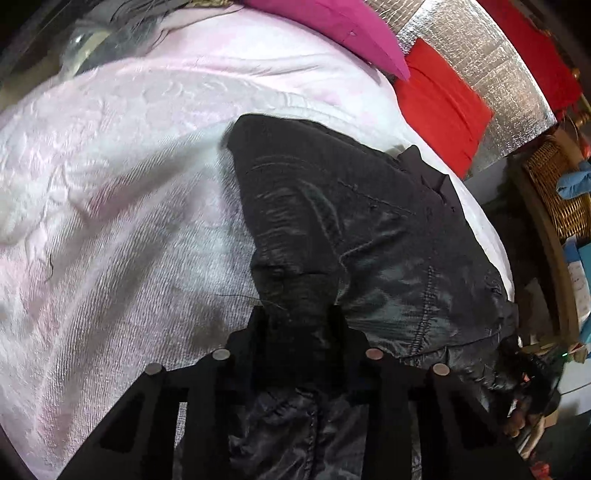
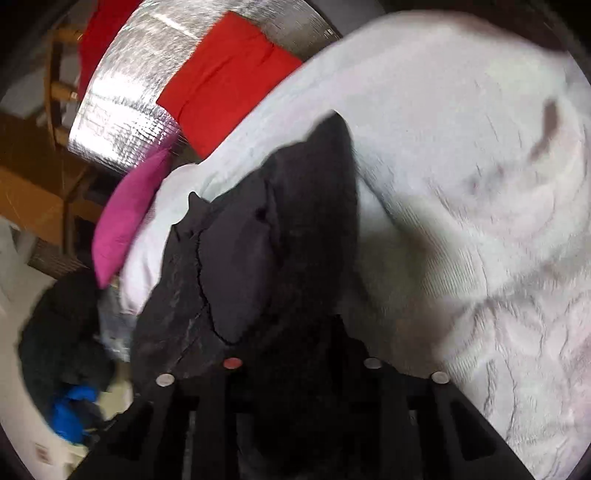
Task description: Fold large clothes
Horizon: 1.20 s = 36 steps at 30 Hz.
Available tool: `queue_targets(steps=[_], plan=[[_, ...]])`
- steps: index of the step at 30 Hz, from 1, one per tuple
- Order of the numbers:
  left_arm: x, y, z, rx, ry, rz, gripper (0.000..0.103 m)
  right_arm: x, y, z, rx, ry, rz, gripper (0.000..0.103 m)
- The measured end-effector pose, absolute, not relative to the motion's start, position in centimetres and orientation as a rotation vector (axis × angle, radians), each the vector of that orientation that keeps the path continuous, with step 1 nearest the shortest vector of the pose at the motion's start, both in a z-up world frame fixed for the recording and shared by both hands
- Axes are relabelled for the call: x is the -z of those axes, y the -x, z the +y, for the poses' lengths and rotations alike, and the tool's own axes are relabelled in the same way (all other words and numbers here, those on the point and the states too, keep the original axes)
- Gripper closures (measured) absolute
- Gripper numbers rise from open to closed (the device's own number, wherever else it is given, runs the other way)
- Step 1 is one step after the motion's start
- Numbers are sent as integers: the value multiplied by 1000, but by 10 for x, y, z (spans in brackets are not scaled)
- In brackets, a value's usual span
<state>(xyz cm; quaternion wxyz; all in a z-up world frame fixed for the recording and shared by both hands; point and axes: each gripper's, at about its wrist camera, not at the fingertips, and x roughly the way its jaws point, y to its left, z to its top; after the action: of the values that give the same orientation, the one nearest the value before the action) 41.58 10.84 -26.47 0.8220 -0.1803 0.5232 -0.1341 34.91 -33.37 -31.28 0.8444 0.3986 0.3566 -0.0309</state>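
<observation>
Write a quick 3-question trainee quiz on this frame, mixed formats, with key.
1. True or false: the black garment lies on a pale pink bed cover.
2. Multiple choice: what does the left gripper have between its fingers? A) a fold of the black garment B) the magenta cushion C) nothing
3. Fill in: in the right wrist view, the cloth bunched at the right gripper is coloured ____.

Key: 1 true; 2 A; 3 black.
</observation>
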Motion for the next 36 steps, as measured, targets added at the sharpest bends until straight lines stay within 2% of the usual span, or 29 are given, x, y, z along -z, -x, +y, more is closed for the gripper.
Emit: queue_targets(steps=[5,8,9,11,13,15,25,30,36], plan=[[257,-427,99,288,366,1075,72,266,-346,-323,124,-682,603,81],[270,-433,92,287,324,1110,67,292,-365,-331,176,-670,685,81],[271,-434,85,286,307,1105,67,308,-372,-336,171,-691,743,78],[268,-432,82,302,297,1133,56,322,-371,-346,131,-789,745,76],[268,-432,74,317,311,1162,45,317,-362,-357,90,-882,755,67],[263,-423,81,318,316,1170,43,309,-347,-361,52,-906,744,21],[237,-323,161,336,300,1108,41,297,-231,-363,-41,-857,719,21],[242,-262,179,329,326,1081,41,303,-173,-356,-53,-885,686,22],[260,-179,195,262,413,1047,41,334,-121,-332,-23,-981,750,25]])
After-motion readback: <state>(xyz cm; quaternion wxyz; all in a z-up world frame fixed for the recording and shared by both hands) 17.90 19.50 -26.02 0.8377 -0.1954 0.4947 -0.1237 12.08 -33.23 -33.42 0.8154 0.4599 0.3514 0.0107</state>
